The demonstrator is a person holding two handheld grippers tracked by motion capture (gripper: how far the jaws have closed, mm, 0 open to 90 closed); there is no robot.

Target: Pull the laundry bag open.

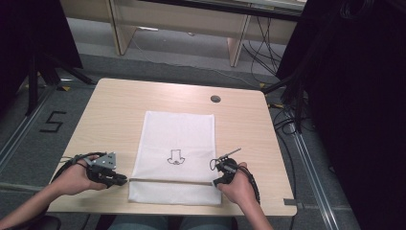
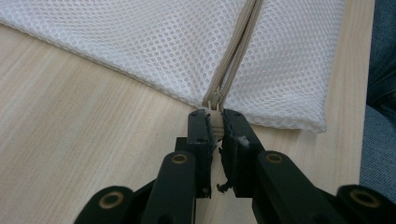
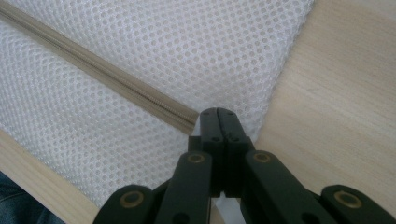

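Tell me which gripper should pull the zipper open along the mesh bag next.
Left, probably. The left gripper already pinches the zipper pull at the mesh bag edge, while the right gripper pins the other end.

Beyond your bench [image 1: 119, 103] you see grey floor [image 1: 158, 60], pale wooden cabinets [image 1: 191, 21], dark curtains [image 1: 354, 96], and possibly loose cables [image 1: 261, 50].

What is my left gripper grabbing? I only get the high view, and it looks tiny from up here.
Observer: In the left gripper view, the left gripper pinches a small beige tab at the end of the beige zipper.
Operator: Is the zipper open?
Observer: No, it looks zipped shut across the white mesh bag.
Operator: And my right one?
Observer: The right gripper has its fingers pressed together at the zipper's other end. I cannot tell whether mesh is caught between them.
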